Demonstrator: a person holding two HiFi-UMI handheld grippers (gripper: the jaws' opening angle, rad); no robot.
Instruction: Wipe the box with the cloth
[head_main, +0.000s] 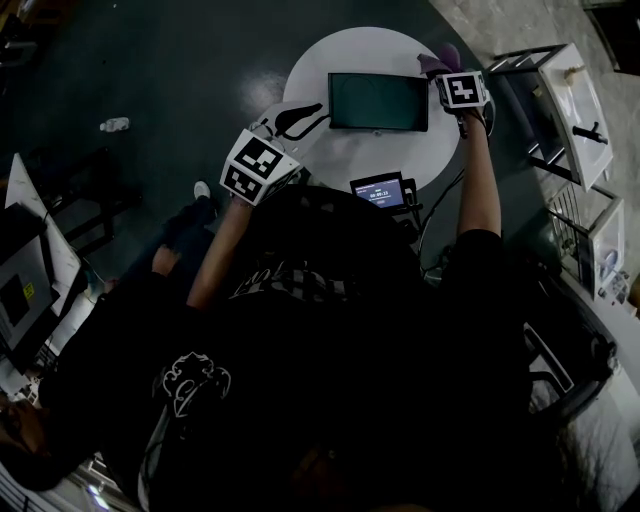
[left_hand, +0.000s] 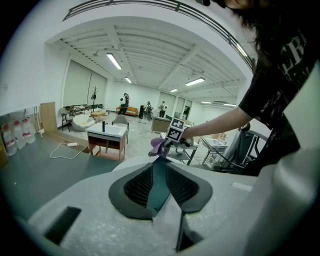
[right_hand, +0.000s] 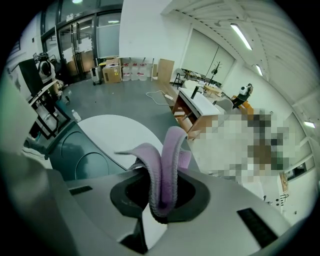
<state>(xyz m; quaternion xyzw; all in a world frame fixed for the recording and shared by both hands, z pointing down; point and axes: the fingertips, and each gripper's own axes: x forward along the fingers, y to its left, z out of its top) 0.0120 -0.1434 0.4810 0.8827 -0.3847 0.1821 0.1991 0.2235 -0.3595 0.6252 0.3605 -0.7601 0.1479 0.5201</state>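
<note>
1. Box (head_main: 378, 101), head view: dark teal, it lies flat on the round white bench (head_main: 360, 50), with a small lit screen (head_main: 380, 190) on the near rim. The left gripper (head_main: 305, 120) reaches in at the box's left edge. The right gripper (head_main: 450, 80) is at its far right corner, and the purple cloth (head_main: 440, 58) bunches just past that corner.
2. Left gripper view: the jaws of the left gripper (left_hand: 158, 192) are closed on a thin teal edge of the box (left_hand: 159, 175). Across the box, the right gripper (left_hand: 170, 145) holds the cloth (left_hand: 157, 146) at the far end.
3. Right gripper view: the jaws of the right gripper (right_hand: 162, 200) are clamped on the cloth (right_hand: 167, 160), whose folds loop upward out of them. The box (right_hand: 75, 155) lies to the left on the bench (right_hand: 120, 132).
</note>
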